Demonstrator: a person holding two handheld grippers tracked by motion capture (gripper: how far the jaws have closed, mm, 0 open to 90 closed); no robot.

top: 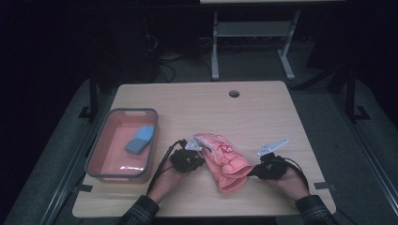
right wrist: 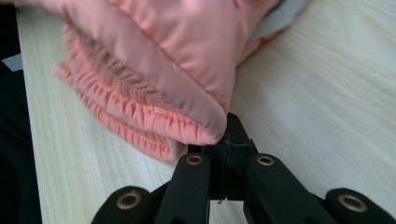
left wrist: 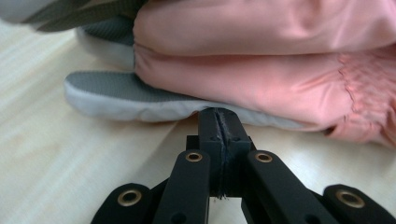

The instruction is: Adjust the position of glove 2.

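Left gripper (top: 196, 151) jaws pinched shut on pink gloves (top: 221, 159), finger end | right gripper (top: 256, 168) jaws closed against cuff edge; can't tell if they grip | I judge both ends steadied for lifting the stacked pair off worktop (top: 263, 112) toward bin (top: 101, 150).

Both forearms reach in from the near edge. The left tool (top: 191, 154) and the right tool (top: 263, 161) point inward toward each other, each with jaws pressed together.
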